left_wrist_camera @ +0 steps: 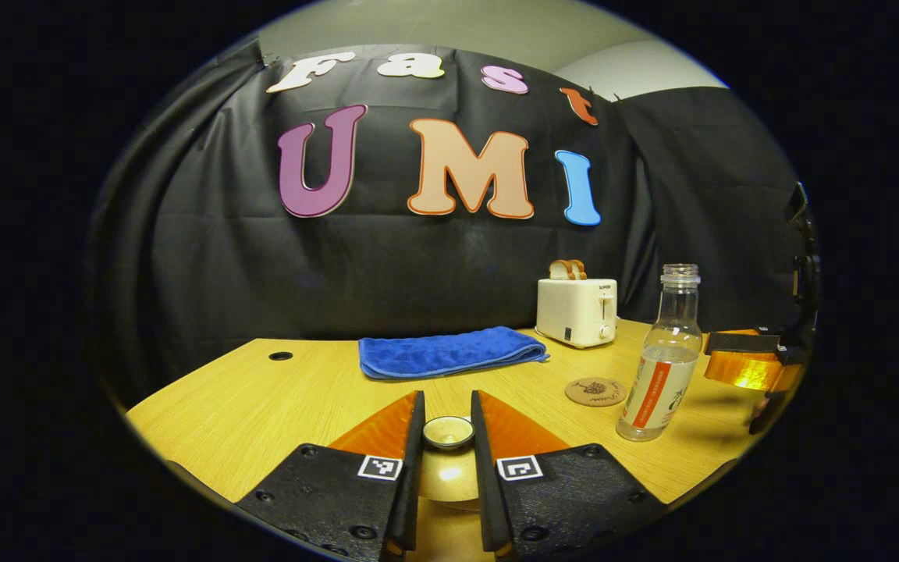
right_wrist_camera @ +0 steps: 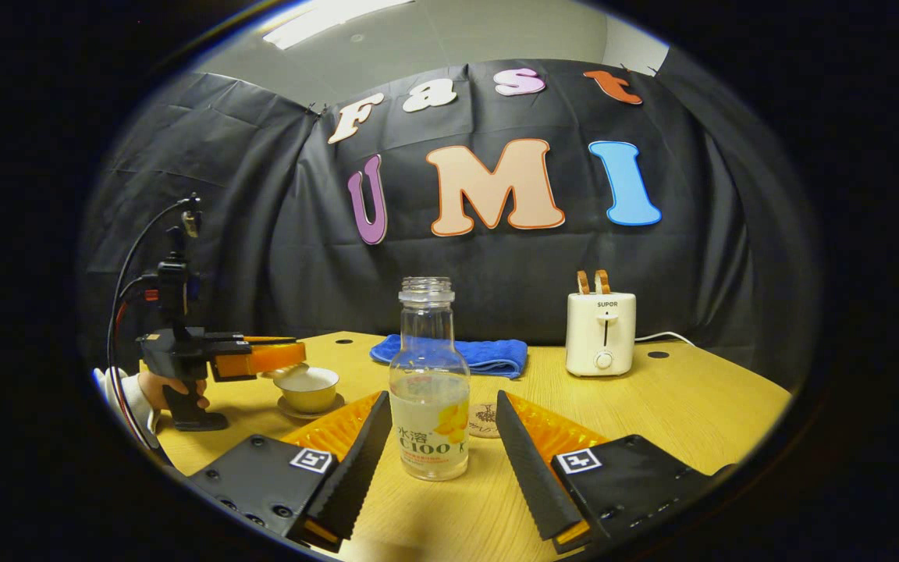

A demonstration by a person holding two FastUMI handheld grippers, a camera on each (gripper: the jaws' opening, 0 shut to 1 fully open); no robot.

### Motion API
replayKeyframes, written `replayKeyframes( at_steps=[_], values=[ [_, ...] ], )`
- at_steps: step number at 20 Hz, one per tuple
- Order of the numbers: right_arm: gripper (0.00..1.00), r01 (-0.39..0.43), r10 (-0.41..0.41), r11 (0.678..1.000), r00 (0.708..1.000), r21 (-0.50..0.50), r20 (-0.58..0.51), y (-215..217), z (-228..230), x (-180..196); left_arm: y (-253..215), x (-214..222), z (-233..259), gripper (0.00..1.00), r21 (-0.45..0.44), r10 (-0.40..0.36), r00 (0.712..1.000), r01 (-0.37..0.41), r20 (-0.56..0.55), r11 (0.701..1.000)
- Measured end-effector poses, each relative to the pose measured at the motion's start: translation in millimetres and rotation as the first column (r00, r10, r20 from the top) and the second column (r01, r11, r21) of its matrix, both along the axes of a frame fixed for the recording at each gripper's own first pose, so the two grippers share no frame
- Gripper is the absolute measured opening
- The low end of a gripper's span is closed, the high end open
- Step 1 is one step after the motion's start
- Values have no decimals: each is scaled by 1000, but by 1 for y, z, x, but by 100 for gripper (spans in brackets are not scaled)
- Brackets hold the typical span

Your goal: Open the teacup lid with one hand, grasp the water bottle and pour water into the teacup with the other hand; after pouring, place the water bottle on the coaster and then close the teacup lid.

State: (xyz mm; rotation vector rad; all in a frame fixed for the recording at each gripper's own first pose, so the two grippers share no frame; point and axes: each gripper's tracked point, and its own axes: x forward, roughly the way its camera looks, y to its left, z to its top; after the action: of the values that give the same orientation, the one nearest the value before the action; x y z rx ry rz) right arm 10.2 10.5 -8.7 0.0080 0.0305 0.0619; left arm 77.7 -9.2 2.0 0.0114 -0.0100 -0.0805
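- Firstly, in the left gripper view, the left gripper (left_wrist_camera: pixel 447 437) stood narrowly open, fingers flanking the small round knob of the glazed ceramic teacup lid (left_wrist_camera: pixel 448 432); firm contact cannot be confirmed.
- The clear uncapped plastic water bottle (left_wrist_camera: pixel 660 355) stood just beside the round cork coaster (left_wrist_camera: pixel 595 391).
- In the right gripper view, the right gripper (right_wrist_camera: pixel 440 437) stood wide open around the bottle, not touching it.

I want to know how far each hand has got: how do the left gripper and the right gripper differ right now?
The left gripper has its fingers close around the teacup lid's knob; the right gripper stands wide open. The left gripper sits over the teacup; the right gripper's fingers flank the water bottle without touching it. Both are low over the wooden table.
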Motion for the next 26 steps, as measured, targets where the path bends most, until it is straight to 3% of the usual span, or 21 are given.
replayKeyframes(
  at_steps=[9, 12, 14, 18, 20, 26],
  values=[
    [88, -28, 27, 1000, 996, -6, -82, 11, -17, 32, 33, -18, -1, 29, 2, 91, 996, -91, 4, 996],
    [92, -17, 15, 1000, 990, -17, -143, 13, -26, 43, 44, -22, -2, 29, 2, 111, 994, -111, 4, 994],
    [88, -5, -1, 999, 984, -33, -181, 15, -33, 48, 55, -24, -2, 29, 3, 140, 990, -140, 3, 990],
    [92, 31, -42, 998, 979, -61, -197, 17, -37, 54, 79, -27, -2, 29, 2, 210, 978, -210, 4, 978],
    [84, 38, -57, 995, 974, -90, -221, 19, -44, 59, 88, -28, -2, 29, 1, 240, 971, -240, 5, 971],
    [79, 58, -99, 975, 978, -215, -185, 28, -38, 57, 89, -29, -2, 29, 1, 248, 969, -248, 8, 969]
  ],
)
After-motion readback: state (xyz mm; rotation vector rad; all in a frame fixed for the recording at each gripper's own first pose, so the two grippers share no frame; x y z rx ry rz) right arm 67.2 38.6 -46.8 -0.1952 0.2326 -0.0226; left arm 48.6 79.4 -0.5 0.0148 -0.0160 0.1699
